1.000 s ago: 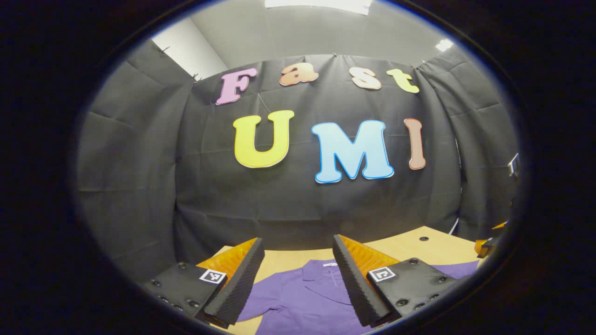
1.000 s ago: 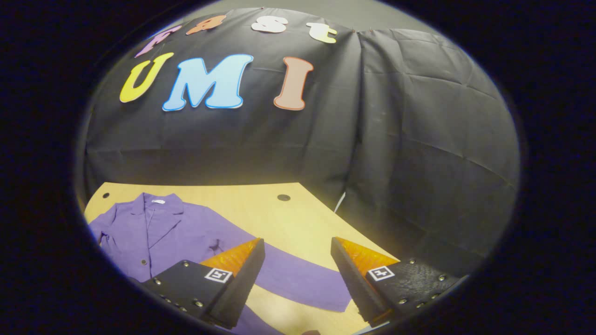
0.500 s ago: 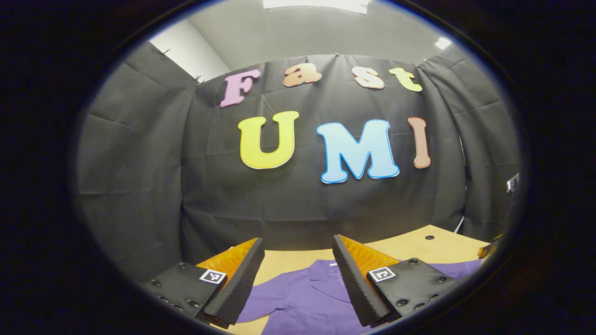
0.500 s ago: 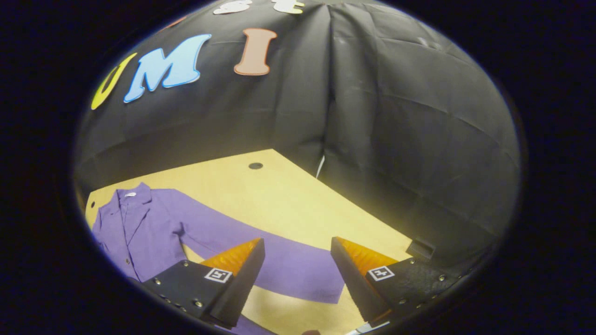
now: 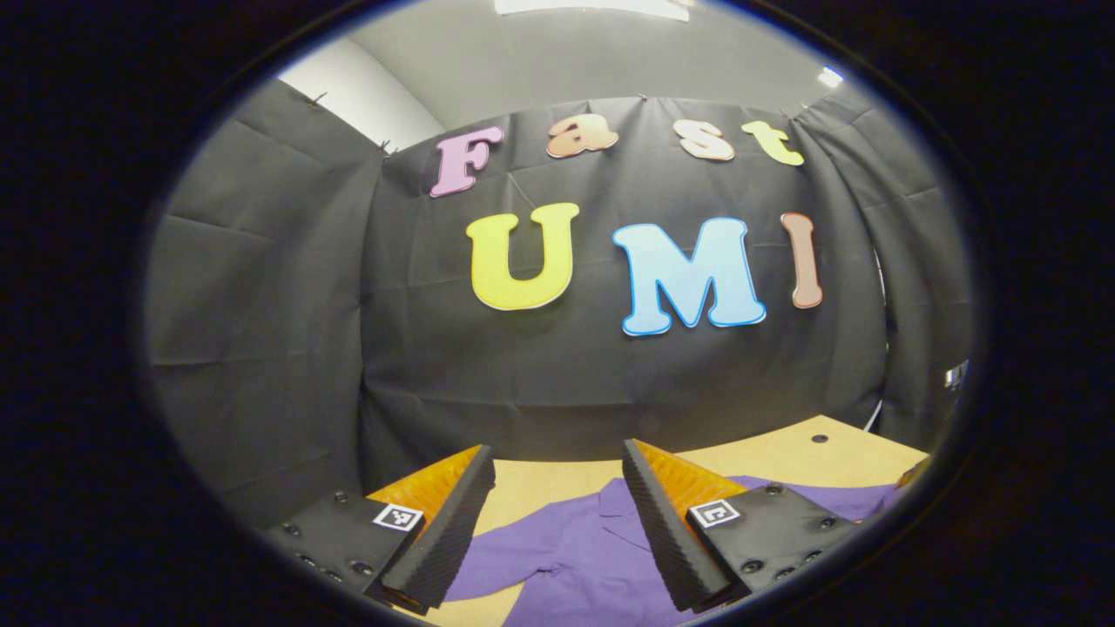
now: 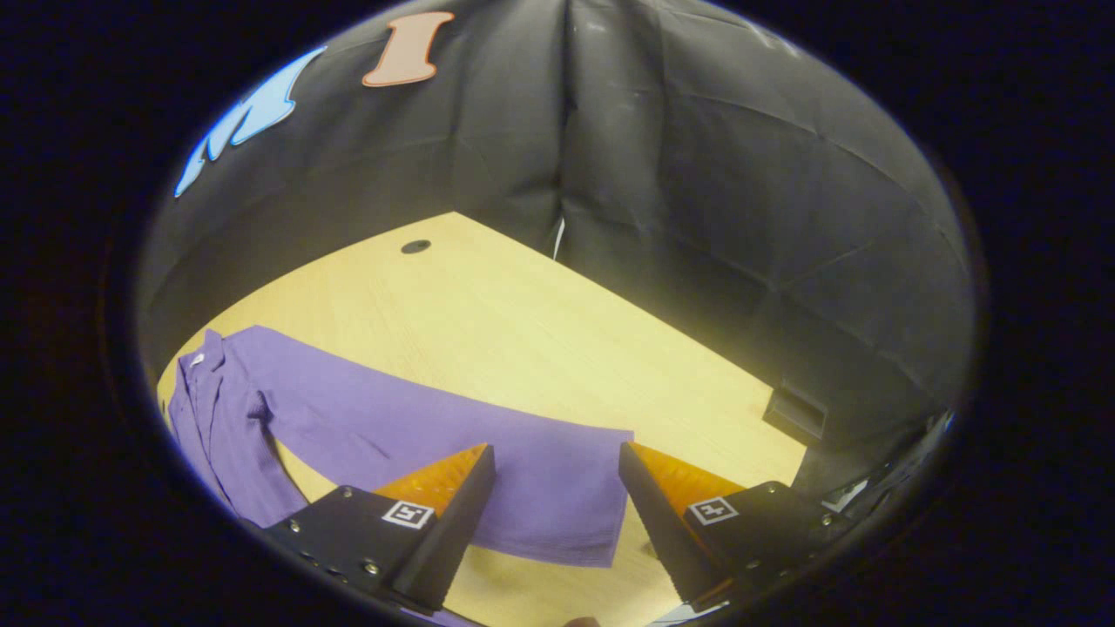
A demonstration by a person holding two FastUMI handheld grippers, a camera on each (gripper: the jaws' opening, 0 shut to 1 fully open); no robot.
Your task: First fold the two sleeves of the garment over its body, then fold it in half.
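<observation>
Purple garment [image 6: 287, 418] lying flat on wooden table [image 6: 523, 322].
Right gripper [image 6: 557, 509] hovering wide over sleeve cuff [image 6: 566, 505]; left gripper [image 5: 557, 514] hovering wide near collar [image 5: 623, 518].

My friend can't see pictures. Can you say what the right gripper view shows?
The open right gripper hangs over the cuff end of the purple garment's long sleeve, which lies stretched flat on a light wooden table. Black cloth walls stand behind.
</observation>
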